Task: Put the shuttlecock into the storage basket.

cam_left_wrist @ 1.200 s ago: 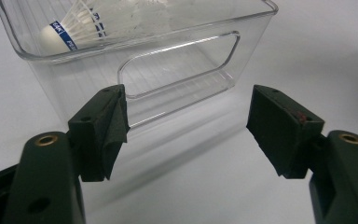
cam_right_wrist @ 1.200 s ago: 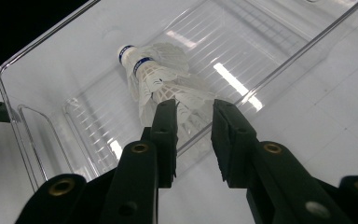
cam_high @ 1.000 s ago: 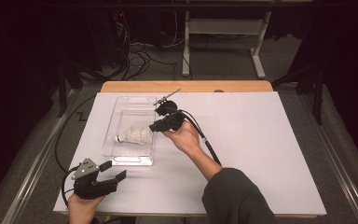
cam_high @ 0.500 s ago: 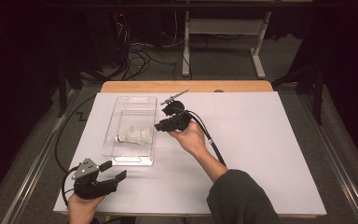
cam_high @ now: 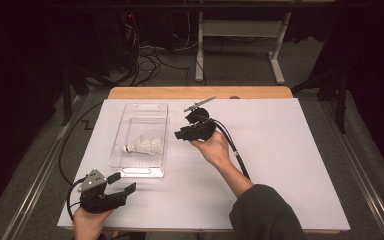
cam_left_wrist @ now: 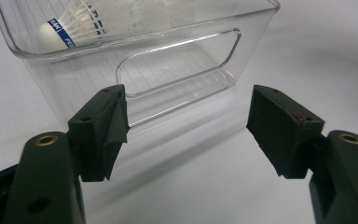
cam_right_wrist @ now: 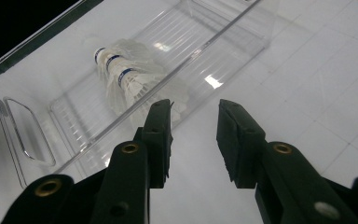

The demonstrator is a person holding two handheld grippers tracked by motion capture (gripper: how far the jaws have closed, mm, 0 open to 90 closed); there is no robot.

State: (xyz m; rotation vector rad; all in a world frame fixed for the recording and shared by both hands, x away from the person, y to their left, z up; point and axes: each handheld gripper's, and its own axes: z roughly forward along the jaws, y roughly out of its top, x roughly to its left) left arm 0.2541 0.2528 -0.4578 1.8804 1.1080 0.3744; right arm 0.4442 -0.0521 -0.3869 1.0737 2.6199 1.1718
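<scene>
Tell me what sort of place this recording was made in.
Probably a lab or workshop recording station: a white-covered table, loose cables on the floor behind it, and a second desk frame in a dark room.

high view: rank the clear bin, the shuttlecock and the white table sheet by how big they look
1. White table sheet, largest by far.
2. Clear bin, a long tray on the sheet's left part.
3. Shuttlecock, smallest, lying inside the bin.
</scene>
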